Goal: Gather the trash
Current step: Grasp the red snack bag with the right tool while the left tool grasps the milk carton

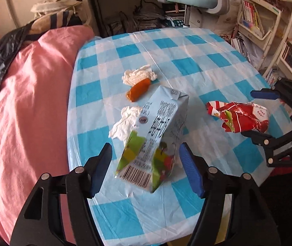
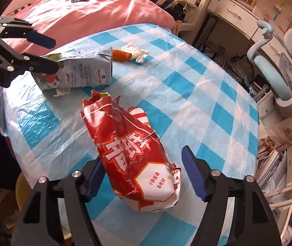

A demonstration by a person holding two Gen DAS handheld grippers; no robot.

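Your left gripper [image 1: 146, 168] stands open astride the milk carton [image 1: 156, 135], pads clear. Your right gripper [image 2: 143, 176], at three o'clock, straddles the red snack bag [image 2: 133, 155], not clamped.

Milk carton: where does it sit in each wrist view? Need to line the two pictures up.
Left wrist view: milk carton is low centre, between the left gripper's blue fingers, a crumpled tissue beside it.
Right wrist view: milk carton is upper left, its near end between the left gripper's fingers.
Shared landmark: the orange wrapper on the checked tablecloth, just beyond the carton in both.
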